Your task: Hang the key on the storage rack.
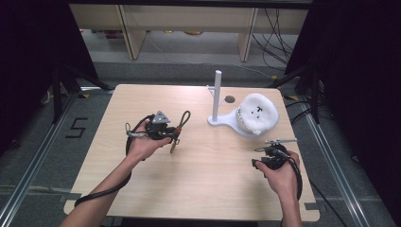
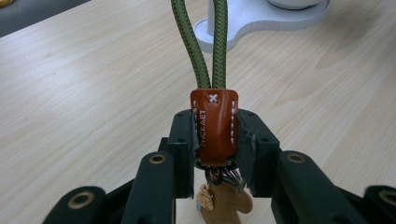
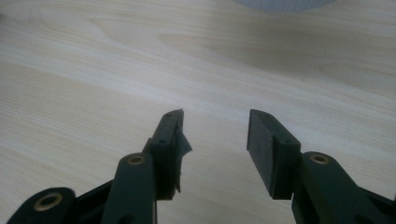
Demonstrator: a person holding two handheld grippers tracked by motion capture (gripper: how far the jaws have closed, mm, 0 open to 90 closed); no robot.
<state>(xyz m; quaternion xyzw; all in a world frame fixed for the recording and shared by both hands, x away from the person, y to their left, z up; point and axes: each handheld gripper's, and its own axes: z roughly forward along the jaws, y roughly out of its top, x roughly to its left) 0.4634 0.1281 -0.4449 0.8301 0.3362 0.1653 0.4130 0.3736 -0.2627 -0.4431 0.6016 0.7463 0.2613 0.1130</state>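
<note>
Key strap held over a light wooden table (image 1: 203,175).

The left gripper (image 2: 215,135) clamps the brown leather tab of the green cord key strap (image 2: 214,126); the cord loop rises ahead of its jaws, toward the white plastic stand with a post (image 1: 217,101). The right gripper (image 3: 215,135) is empty, jaws apart, just above the wood. Beyond is grey floor and pale shelves.

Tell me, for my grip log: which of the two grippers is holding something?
The left gripper: it clamps the orange leather tab of the green cord loop. The right gripper is open over bare table.
</note>
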